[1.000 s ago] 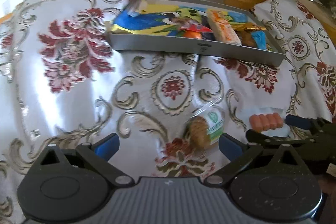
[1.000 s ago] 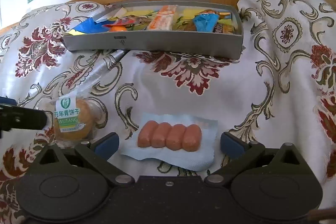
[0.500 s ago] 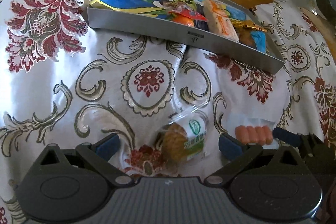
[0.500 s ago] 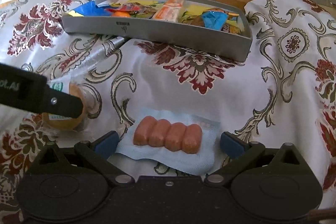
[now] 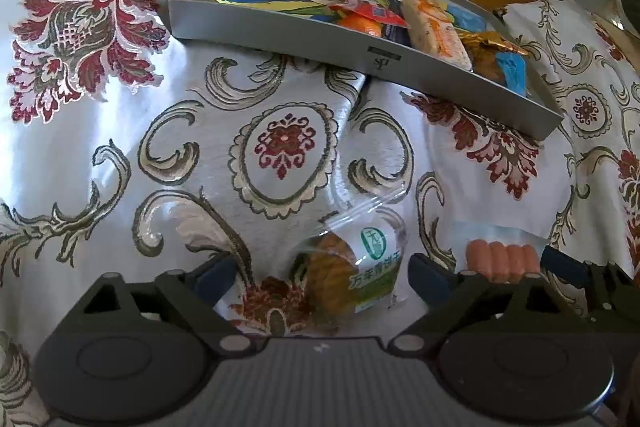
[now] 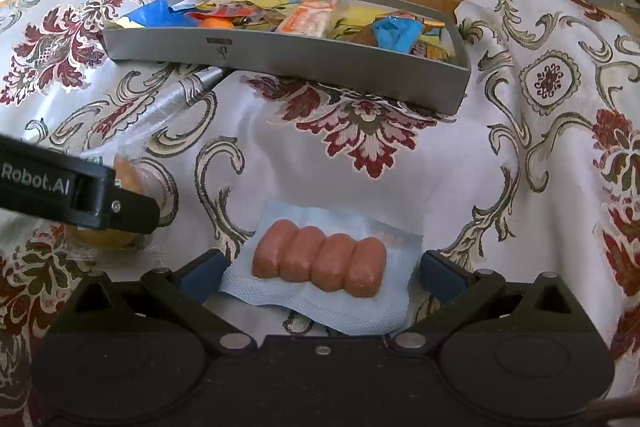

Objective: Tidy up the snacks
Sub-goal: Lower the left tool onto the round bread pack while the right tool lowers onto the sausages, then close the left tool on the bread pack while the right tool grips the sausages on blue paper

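While both tongs stand wide open, holding nothing, left tongs (image 5: 320, 273) straddle the biscuit pack (image 5: 352, 267) w/ green label; right tongs (image 6: 320, 269) straddle the 4-sausage pack (image 6: 320, 261). "Robot.AI" legible on left tongs' arm.

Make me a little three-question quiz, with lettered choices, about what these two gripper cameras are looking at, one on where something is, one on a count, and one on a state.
1. Where does the sausage pack lie?
A. inside the grey tray
B. on the cloth between the right gripper's fingers
C. on the wooden ledge

2. How many sausages are in it?
A. two
B. four
C. six

3. How is the left gripper?
A. open around the biscuit packet
B. clamped on the tray
C. lifting the sausages

Answers: 1 B, the right gripper straddles it, short of the tray. 2 B, four links lie side by side. 3 A, its fingers stand apart either side of the biscuit packet.
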### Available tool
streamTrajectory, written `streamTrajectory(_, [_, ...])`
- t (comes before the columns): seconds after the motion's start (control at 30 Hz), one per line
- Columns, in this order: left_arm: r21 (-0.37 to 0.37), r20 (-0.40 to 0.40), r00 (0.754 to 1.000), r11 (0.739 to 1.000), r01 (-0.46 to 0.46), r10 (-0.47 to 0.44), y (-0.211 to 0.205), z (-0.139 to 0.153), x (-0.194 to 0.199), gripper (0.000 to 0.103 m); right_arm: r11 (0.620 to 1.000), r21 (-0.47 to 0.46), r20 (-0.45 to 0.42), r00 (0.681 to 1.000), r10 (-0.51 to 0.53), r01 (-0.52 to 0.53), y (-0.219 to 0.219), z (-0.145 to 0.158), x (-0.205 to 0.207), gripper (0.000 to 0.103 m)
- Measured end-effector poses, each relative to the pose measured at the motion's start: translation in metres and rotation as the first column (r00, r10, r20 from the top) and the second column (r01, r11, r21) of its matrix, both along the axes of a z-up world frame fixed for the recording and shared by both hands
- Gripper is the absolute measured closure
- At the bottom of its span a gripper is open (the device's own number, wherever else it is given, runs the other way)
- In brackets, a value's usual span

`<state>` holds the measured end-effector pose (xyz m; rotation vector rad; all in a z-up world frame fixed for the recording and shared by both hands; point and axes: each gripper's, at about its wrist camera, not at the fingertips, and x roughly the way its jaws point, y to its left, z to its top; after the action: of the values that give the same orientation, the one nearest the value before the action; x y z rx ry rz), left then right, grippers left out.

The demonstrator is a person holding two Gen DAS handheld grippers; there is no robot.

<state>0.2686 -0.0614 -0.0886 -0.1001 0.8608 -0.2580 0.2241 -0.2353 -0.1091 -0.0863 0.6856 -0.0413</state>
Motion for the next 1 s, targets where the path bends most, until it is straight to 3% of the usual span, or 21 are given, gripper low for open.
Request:
streamTrajectory(0.4, [0.067, 0.048, 0.998, 0.997, 0.033, -0.037, -0.007, 0.006, -0.011, 0.049, 1.0, 0.022, 0.016, 1.0, 0.013, -0.013, -0.001, 0.001, -0.003, 0.008])
streamTrajectory(1.0, [0.073, 0.078, 0.995, 0.996, 0.05, -0.056, -0.009, 0.008, -0.023, 0.064, 0.997, 0.049, 0.034, 0.998, 0.054, -0.056, -0.002, 0.002, -0.007, 0.018])
